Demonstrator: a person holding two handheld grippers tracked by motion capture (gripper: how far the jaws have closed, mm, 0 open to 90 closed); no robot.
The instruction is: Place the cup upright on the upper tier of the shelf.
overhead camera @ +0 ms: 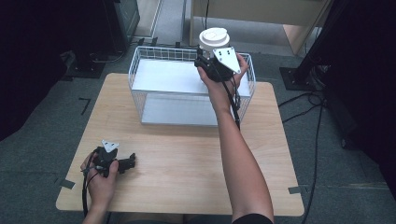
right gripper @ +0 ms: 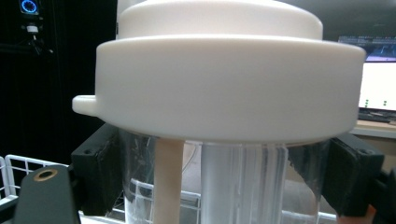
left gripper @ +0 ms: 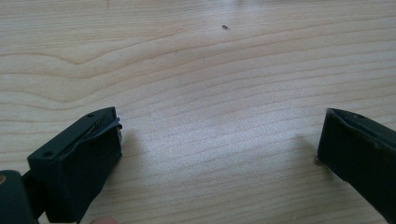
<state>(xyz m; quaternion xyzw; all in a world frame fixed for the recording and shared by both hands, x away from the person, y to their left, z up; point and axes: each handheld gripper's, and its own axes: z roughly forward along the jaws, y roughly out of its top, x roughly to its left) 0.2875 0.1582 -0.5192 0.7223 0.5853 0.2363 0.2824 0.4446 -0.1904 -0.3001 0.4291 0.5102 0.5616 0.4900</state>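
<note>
Over the wire basket (overhead camera: 140,77) | right gripper (overhead camera: 211,59) is clamping a clear lidded cup (overhead camera: 214,38), fingers pinching just under the lid | left gripper (overhead camera: 122,163) is idling on the table (overhead camera: 187,158), fingers apart, empty | risk: thin wall flexing, cup slipping or lid popping

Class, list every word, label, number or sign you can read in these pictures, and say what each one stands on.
None can be read.
Monitor behind the cup: lines and dots on its screen, too blurred to read.
Cup lid: raised marks, too small to read.
Table: bare wood, no text.
</note>
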